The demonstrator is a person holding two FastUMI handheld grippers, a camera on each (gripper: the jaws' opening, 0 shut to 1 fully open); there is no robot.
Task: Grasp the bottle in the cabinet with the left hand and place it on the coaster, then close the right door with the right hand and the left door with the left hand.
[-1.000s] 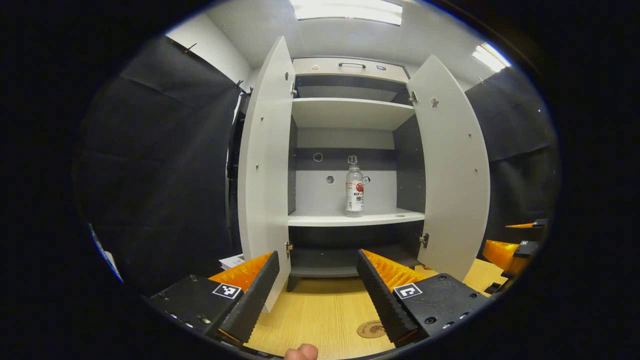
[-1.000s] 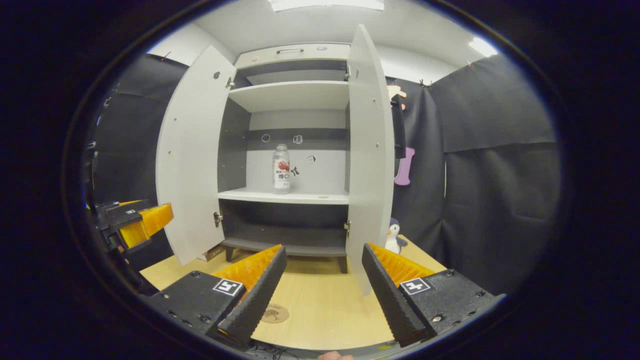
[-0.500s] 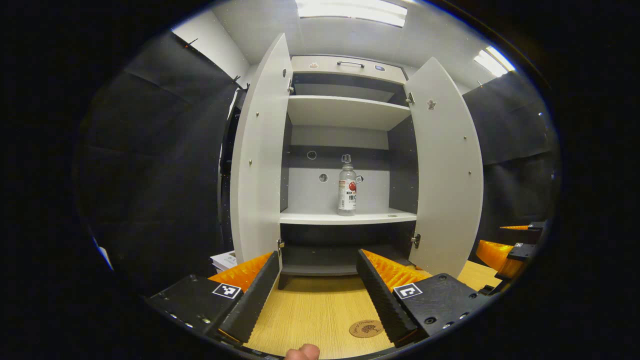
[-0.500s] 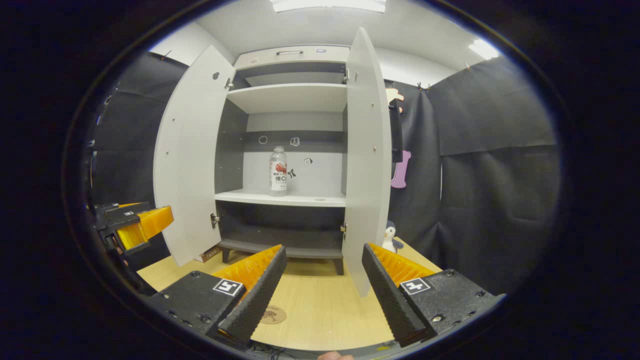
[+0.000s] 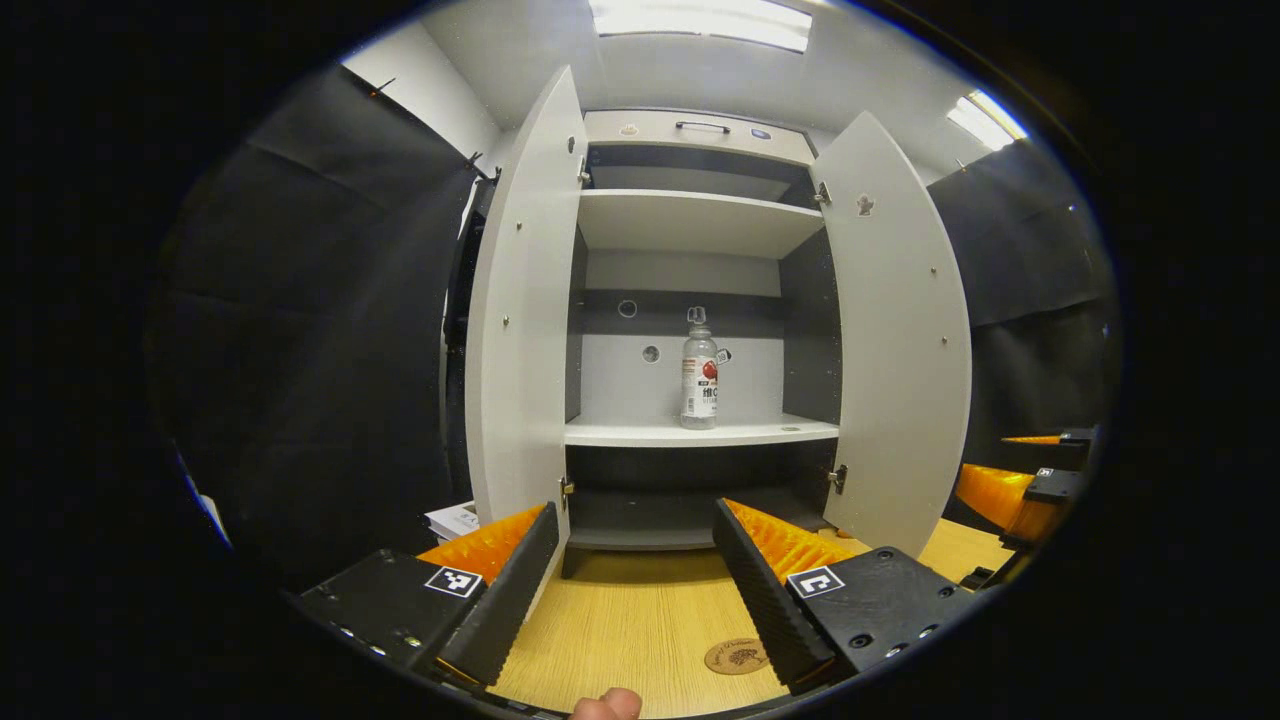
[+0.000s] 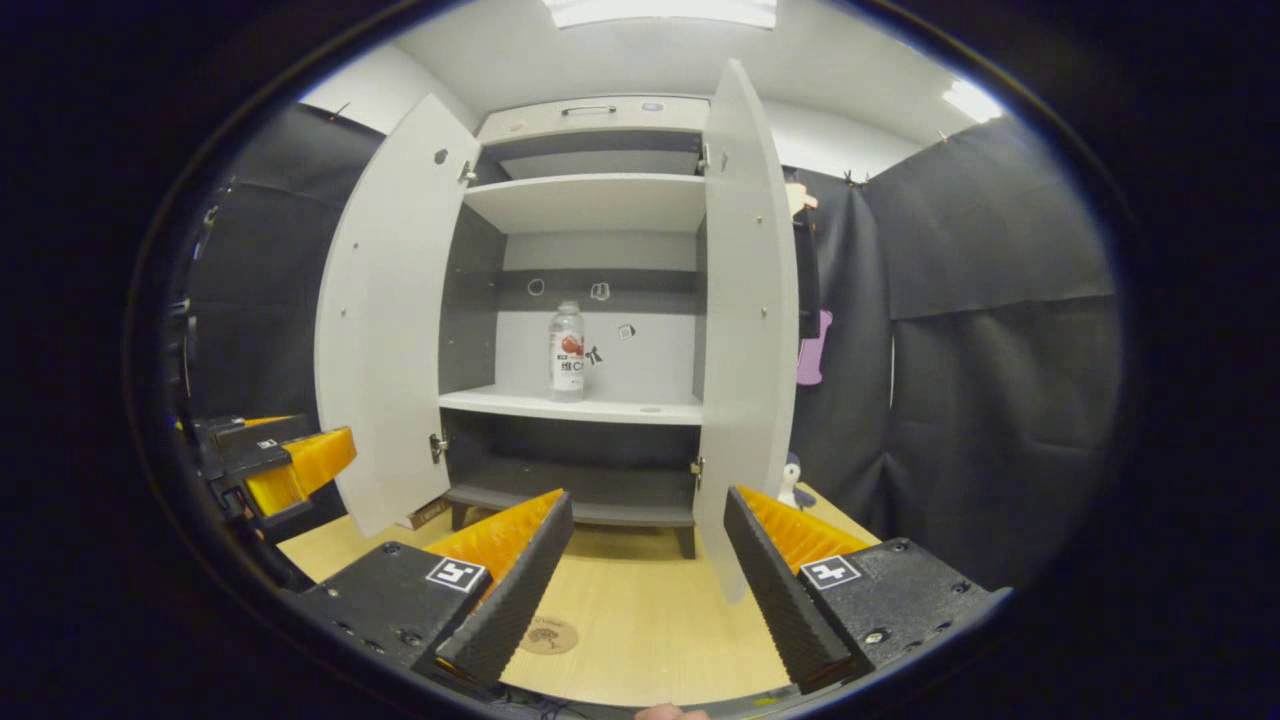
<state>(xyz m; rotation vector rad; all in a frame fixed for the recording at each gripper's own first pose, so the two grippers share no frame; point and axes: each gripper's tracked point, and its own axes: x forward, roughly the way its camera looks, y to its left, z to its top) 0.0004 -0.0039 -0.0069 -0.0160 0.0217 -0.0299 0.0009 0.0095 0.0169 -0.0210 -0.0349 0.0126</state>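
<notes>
While both cabinet doors are standing wide open, the left claw [image 5: 632, 590] is hanging above the tabletop [image 5: 640, 620] with its fingers apart and nothing between them, pointing at the cabinet [image 5: 700, 130] ahead; the right claw [image 6: 645, 590] is likewise hovering over the wood with its fingers spread and empty, and is also showing as a shape at the right edge of the left gripper view.

The bottle [image 5: 699, 378] is standing upright on the middle shelf [image 5: 620, 433], near the centre and towards the back wall, well apart from both claws; the coaster [image 5: 735, 656] is lying on the tabletop in front of the cabinet, just beside the left claw's right finger; the left door [image 5: 515, 330] and the right door [image 5: 900, 350] are flanking the opening.

The bottle is looking like clear plastic with a cap and a printed label, so it is probably light, smooth and somewhat yielding under pressure; how full it is cannot be told. The safest hold is appearing to be across the labelled body, below the shoulder, with the fingers square to its sides; a grip near the cap would be risking a tip, and a hard squeeze could be denting the wall.
</notes>
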